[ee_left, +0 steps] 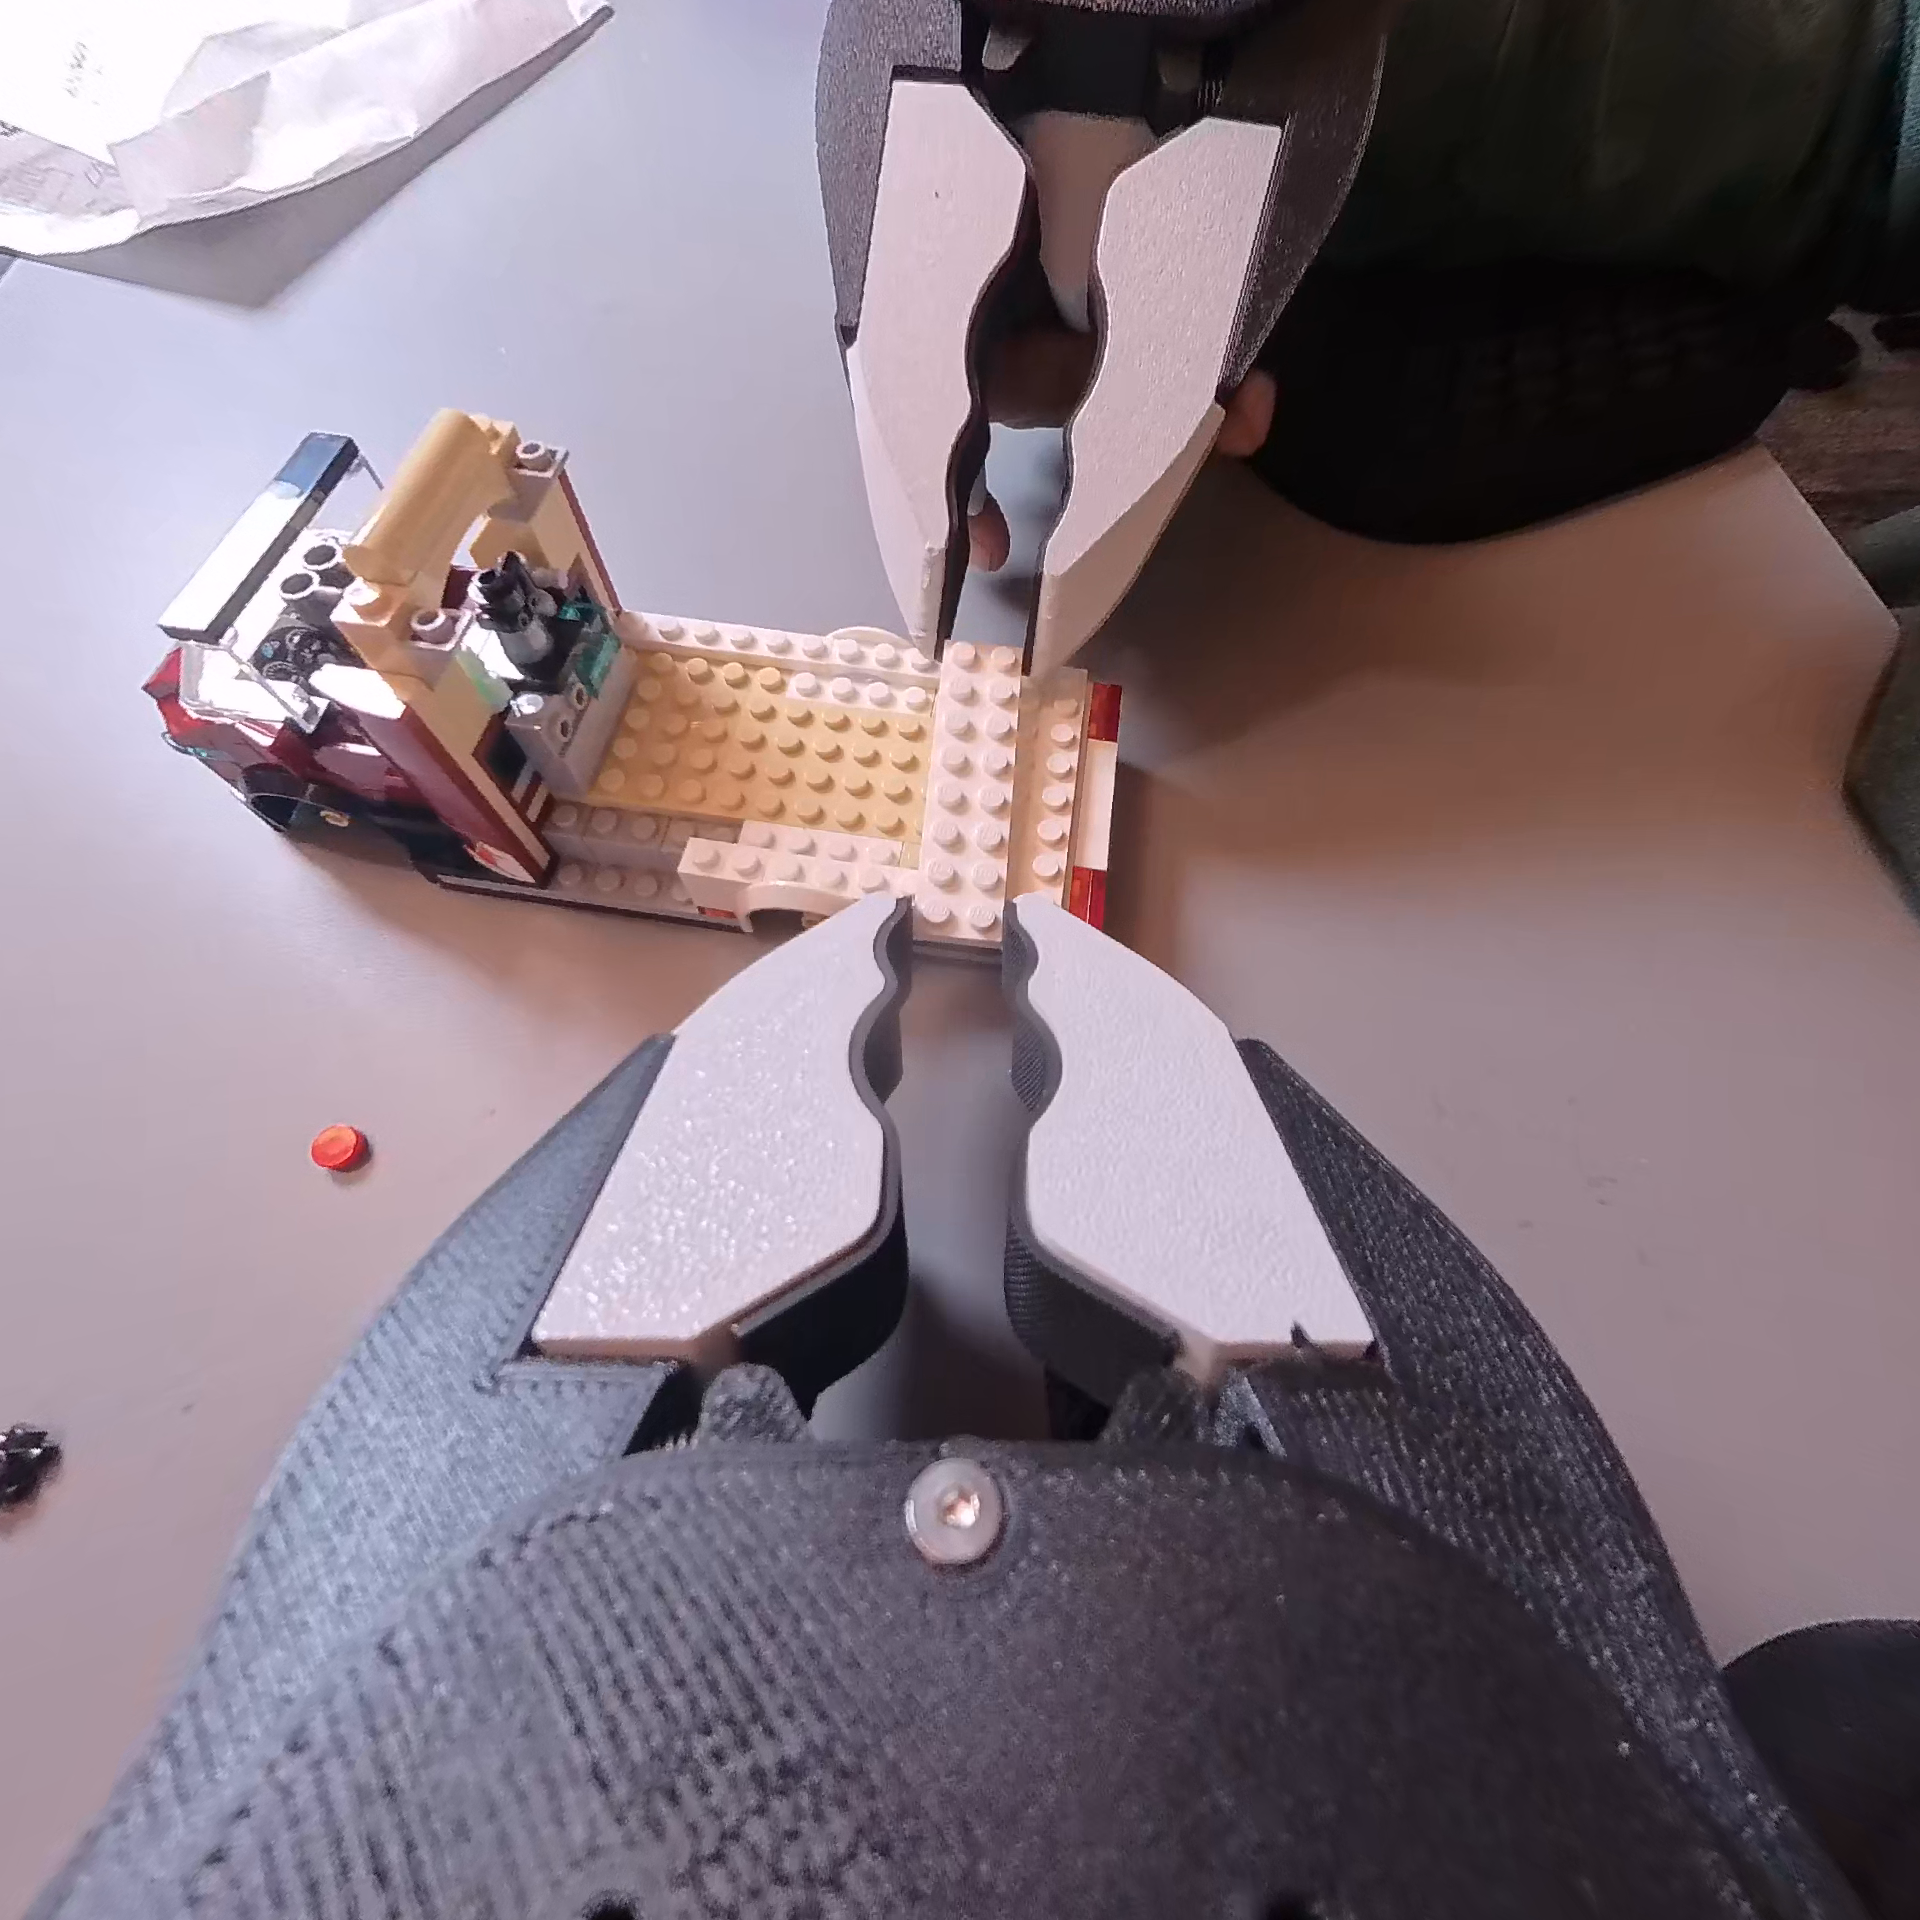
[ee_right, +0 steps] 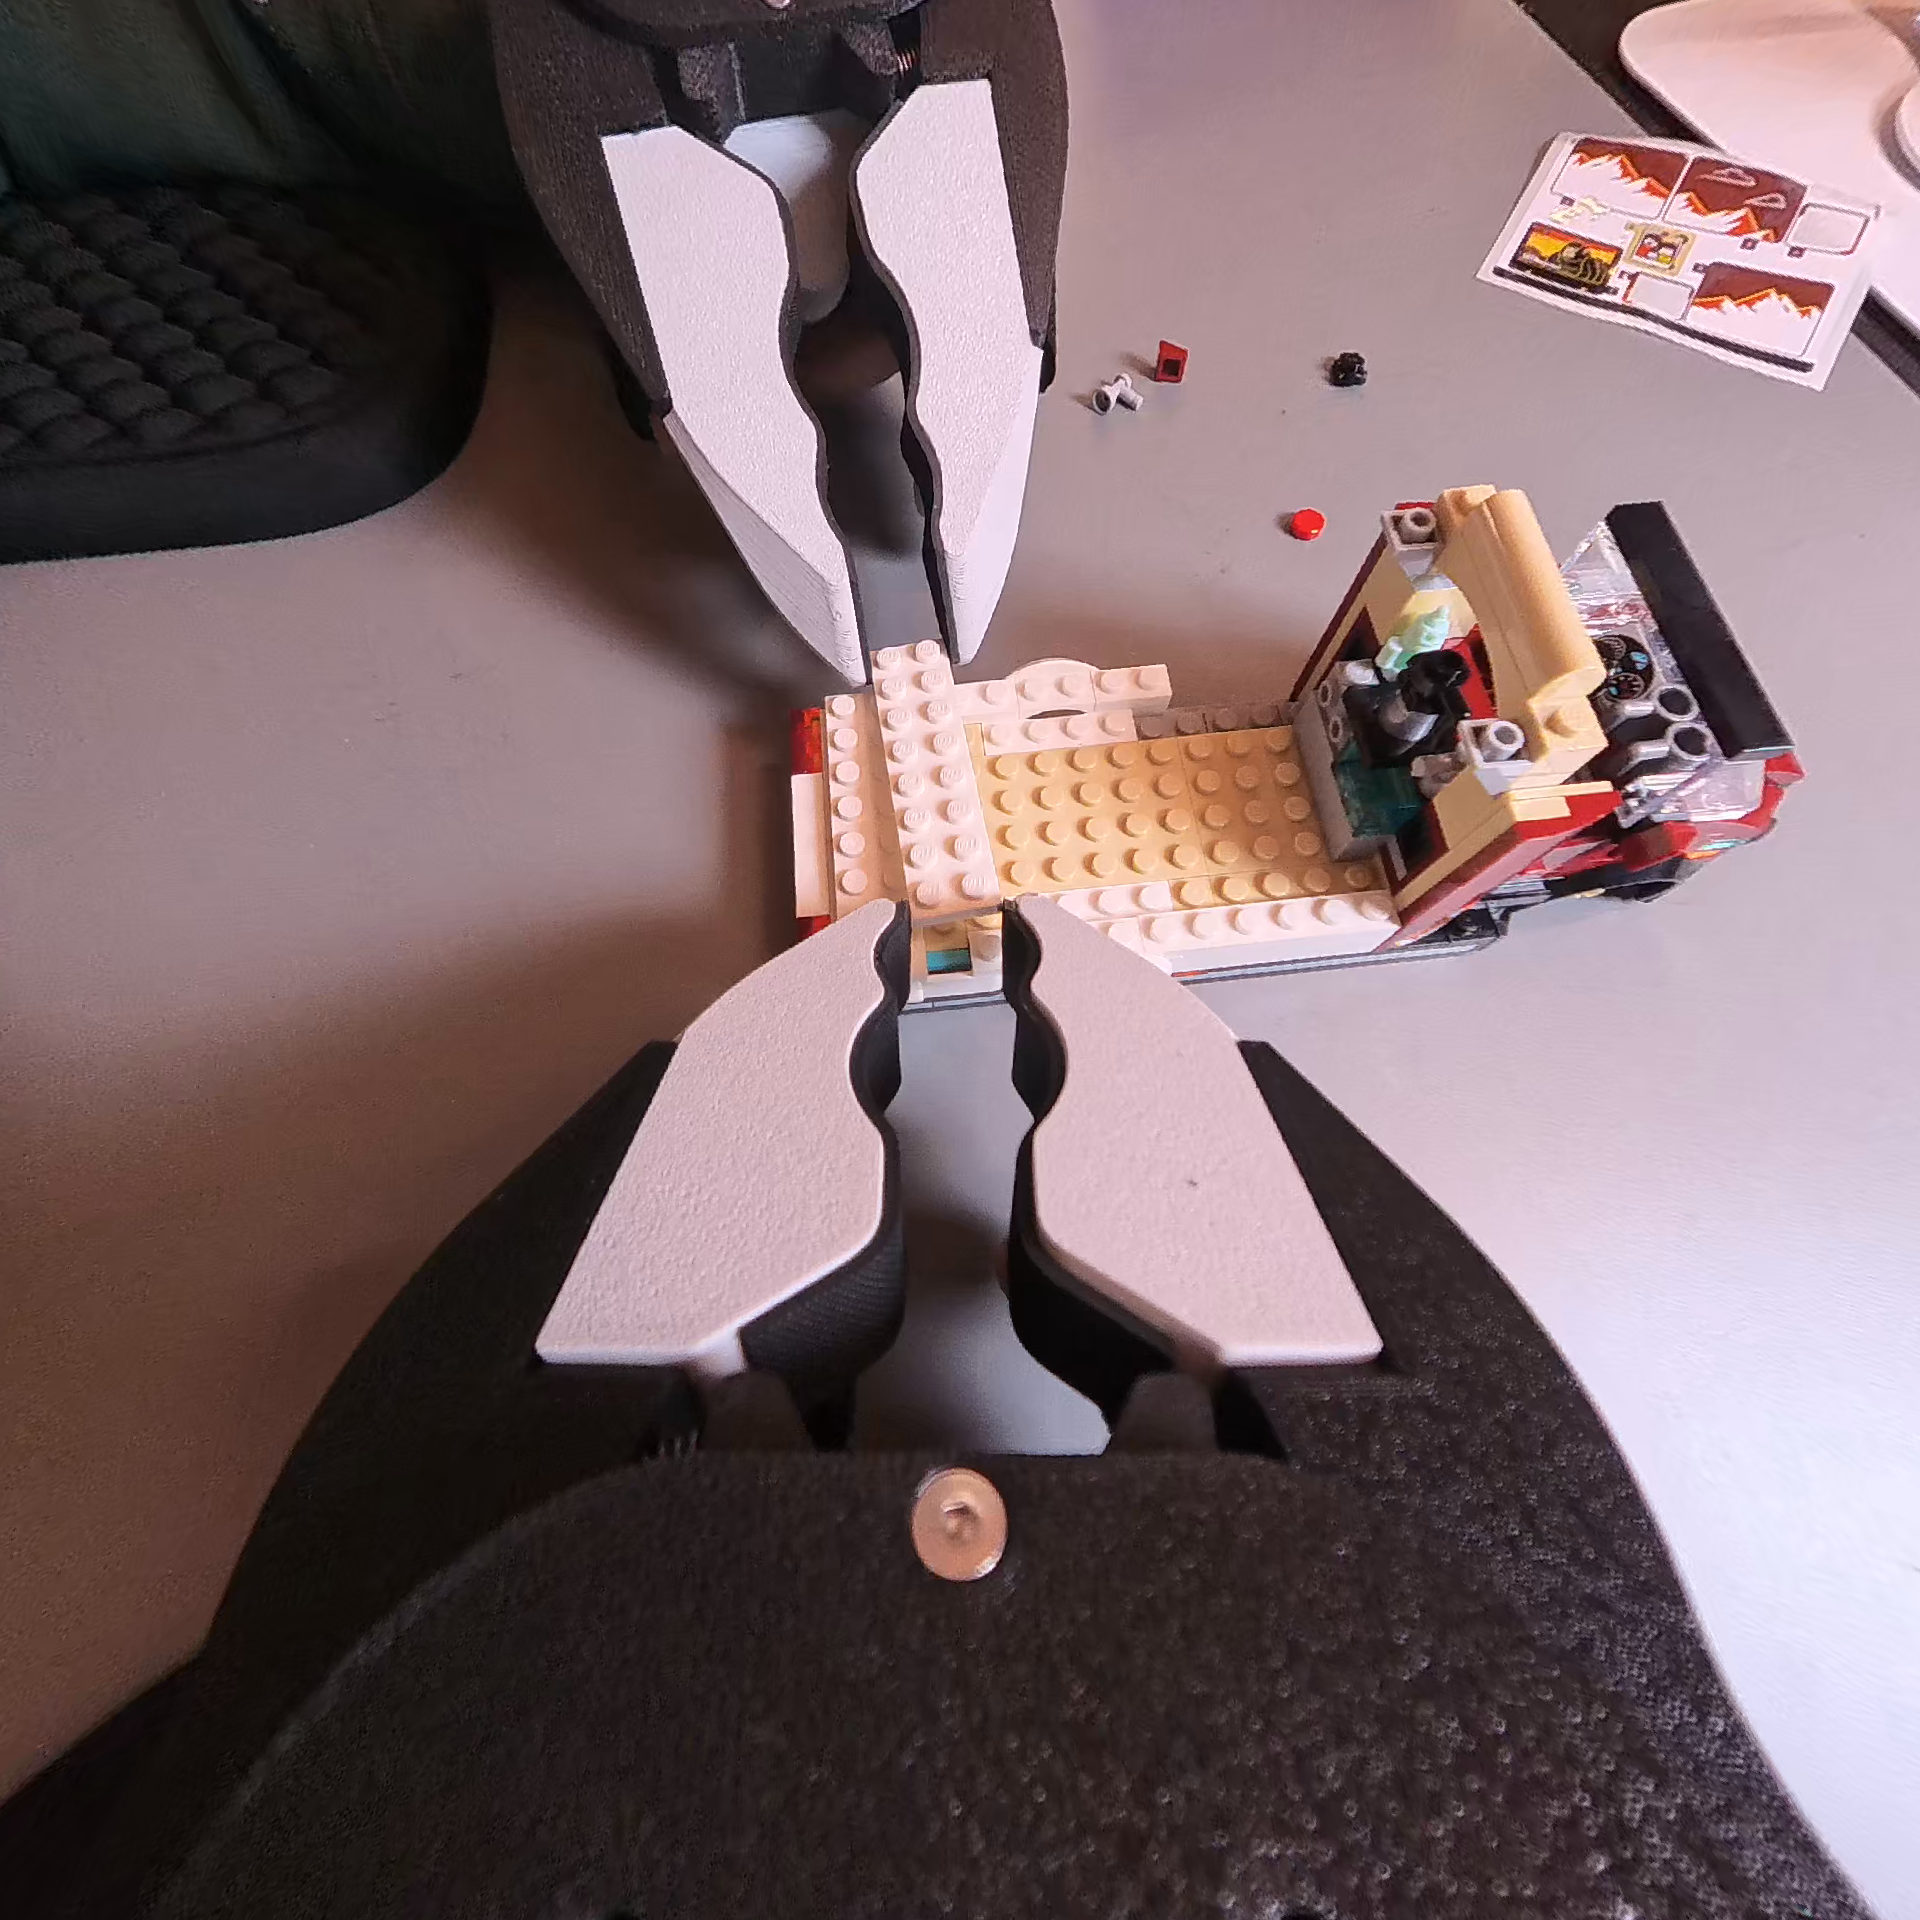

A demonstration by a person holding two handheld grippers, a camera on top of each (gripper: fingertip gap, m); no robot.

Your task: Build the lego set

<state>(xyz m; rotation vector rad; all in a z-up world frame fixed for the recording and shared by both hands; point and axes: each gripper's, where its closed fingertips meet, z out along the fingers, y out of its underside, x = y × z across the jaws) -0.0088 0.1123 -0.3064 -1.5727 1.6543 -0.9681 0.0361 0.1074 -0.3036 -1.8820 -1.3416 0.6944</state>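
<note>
Partly built lego truck (ee_left: 665,748) of dark red, tan and white bricks sits on the grey counter (ee_left: 1455,1039), between the two hand-held grippers. Long white studded lego plate (ee_left: 977,790) lies across the truck's rear bed. Left hand-held gripper (ee_left: 956,914) at the plate's near end in the left wrist view; right hand-held gripper (ee_left: 987,644) opposite, at its far end. Cab at the truck's other end, left in the left view, right in the right view. Small red round lego stud (ee_right: 1305,523) on the counter beside the cab, toward the left gripper. Beyond it a small grey lego piece (ee_right: 1116,393), a small red square lego piece (ee_right: 1171,364), a small black lego piece (ee_right: 1347,368). Printed rectangular sticker sheet (ee_right: 1678,255) farther out. Crumpled white paper bag (ee_left: 260,125) far left in the left view.
</note>
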